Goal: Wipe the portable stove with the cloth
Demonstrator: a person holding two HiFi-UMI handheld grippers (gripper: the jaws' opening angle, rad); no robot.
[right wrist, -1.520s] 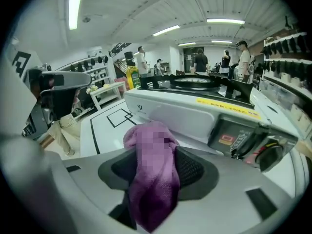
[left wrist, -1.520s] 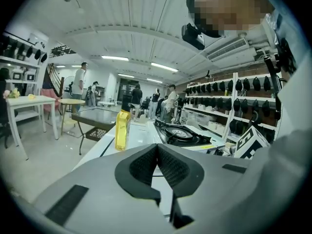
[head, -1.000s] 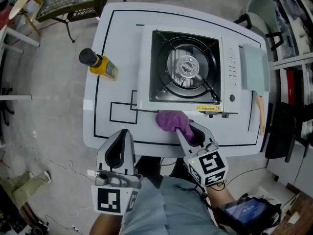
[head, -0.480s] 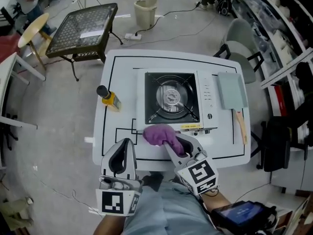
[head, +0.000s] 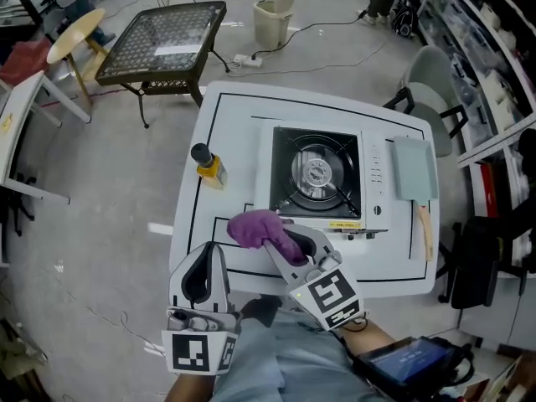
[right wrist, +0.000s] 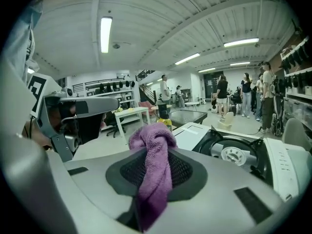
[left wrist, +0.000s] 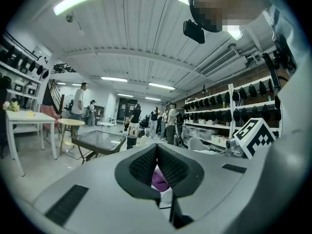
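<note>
Head view: white desk (head: pixel 402 258) marked with black lines. The portable stove (head: pixel 322 178) sits right of centre, its long side parallel to the near edge. A yellow bottle with a black cap (head: pixel 208 165) lies near the left edge. A pale grey-green flat panel (head: pixel 414 169) lies beside the stove toward the right edge. The right gripper (head: pixel 280 239) reaches over the near edge and carries the purple cloth (head: pixel 255 226), bunched in front of the stove's near left corner. The left gripper (head: pixel 207 258) hangs at the near edge, left of the right one, apart from the cloth.

Left gripper view: left gripper (left wrist: pixel 157 149) jaw tips meet at the far end, nothing pinched between them. A bit of purple cloth (left wrist: pixel 159 179) shows beyond, through the gap below the tips. People stand far back in the room.

Right gripper view: right gripper (right wrist: pixel 152 161) jaws are clamped on the cloth (right wrist: pixel 152 139). A bunch of it bulges above the tips and a tail hangs back toward the camera. The cloth is off the desk top, not touching the stove (right wrist: pixel 236 154), which lies ahead to the right. The left gripper (right wrist: pixel 80 115) shows at left.
</note>
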